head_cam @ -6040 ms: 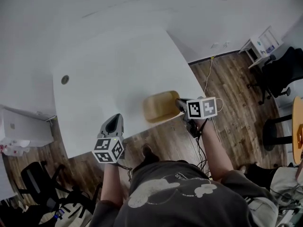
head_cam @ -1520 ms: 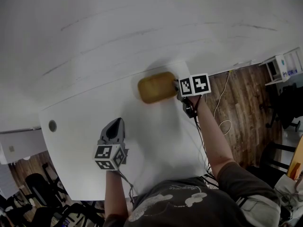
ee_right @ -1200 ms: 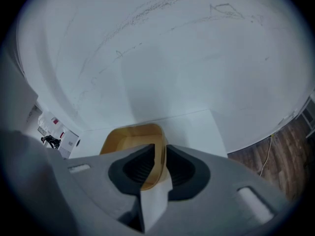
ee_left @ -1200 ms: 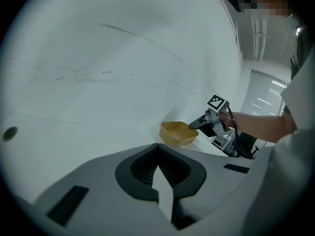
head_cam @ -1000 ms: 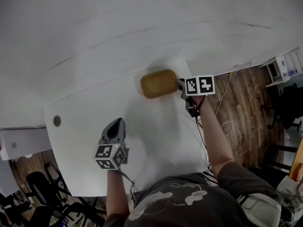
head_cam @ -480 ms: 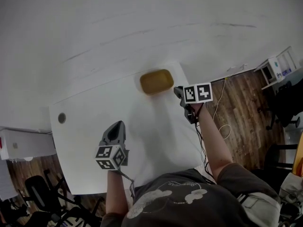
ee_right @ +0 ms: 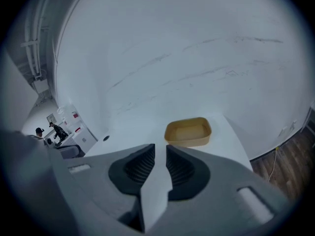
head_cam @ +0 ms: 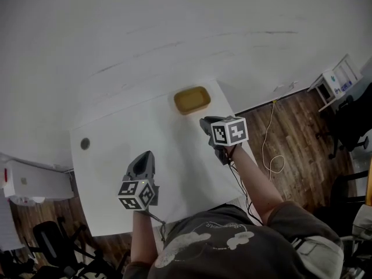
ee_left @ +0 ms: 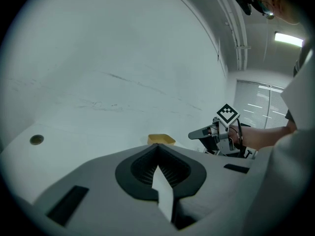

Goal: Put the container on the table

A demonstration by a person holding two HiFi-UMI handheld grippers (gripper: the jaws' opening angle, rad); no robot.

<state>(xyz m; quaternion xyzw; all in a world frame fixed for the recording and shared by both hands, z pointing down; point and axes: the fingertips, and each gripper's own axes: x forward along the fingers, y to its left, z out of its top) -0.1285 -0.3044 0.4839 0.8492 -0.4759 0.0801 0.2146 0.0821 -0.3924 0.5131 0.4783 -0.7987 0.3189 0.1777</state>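
Resting on table (head_cam: 165, 133) (far corner): container (head_cam: 192, 99).

Plain white wall (head_cam: 174, 22), faint scuffs. Wood-plank floor (head_cam: 296, 138) at right w/ looped cable (head_cam: 270, 138). White shelf unit (head_cam: 334, 80) & black chair (head_cam: 357, 118) far right; white cabinet (head_cam: 29, 182) left. Blinds (ee_left: 261, 107), ceiling strip light (ee_left: 289, 39) lit.

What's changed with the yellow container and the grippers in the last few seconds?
The right gripper carried the container to the far right corner of the table, let go and drew back toward the person, jaws slightly apart and empty. The left gripper stayed shut above the table, nearer the person.
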